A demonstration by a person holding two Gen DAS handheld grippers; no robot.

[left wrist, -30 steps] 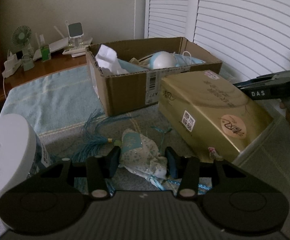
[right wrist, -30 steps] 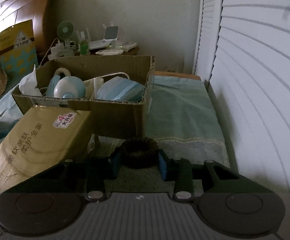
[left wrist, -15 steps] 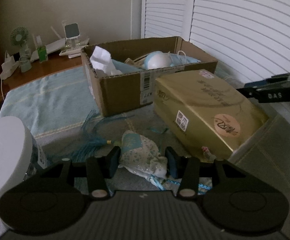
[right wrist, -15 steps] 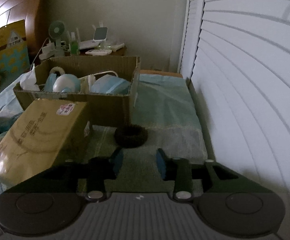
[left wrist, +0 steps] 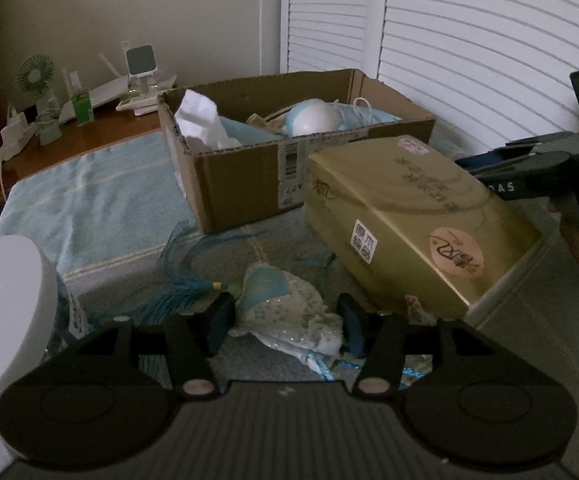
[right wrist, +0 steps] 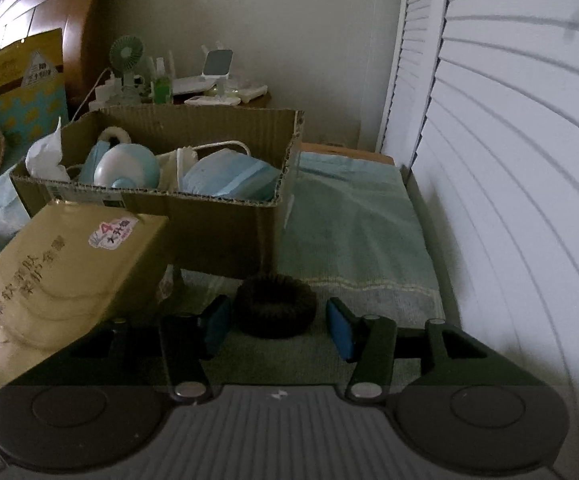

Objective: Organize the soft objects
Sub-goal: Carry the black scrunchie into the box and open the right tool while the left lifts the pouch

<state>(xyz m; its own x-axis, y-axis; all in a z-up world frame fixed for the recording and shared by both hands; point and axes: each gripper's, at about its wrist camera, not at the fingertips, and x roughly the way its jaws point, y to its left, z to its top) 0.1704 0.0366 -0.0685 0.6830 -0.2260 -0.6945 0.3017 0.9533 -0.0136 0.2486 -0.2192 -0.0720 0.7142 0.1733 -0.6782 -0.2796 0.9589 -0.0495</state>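
A pale blue sequinned fabric sachet (left wrist: 289, 312) with a blue tassel (left wrist: 181, 292) lies on the bed. My left gripper (left wrist: 285, 320) is open with its fingers on either side of the sachet. A dark fuzzy hair scrunchie (right wrist: 275, 304) lies on the bed in front of the cardboard box (right wrist: 225, 216). My right gripper (right wrist: 275, 324) is open, its blue pads flanking the scrunchie without touching it. The box (left wrist: 249, 184) holds face masks, a round blue-white soft item (right wrist: 127, 168) and crumpled tissue (left wrist: 197, 120).
A gold tissue pack (left wrist: 409, 216) lies beside the box, also in the right wrist view (right wrist: 61, 276). A white round container (left wrist: 5, 316) stands at left. A bedside table (left wrist: 73, 148) carries a small fan and gadgets. White louvred doors (right wrist: 509, 160) run along the right.
My right gripper first drew back from the scrunchie, then came forward again, and its fingers now flank it with a wider gap. My left gripper stays around the sachet.
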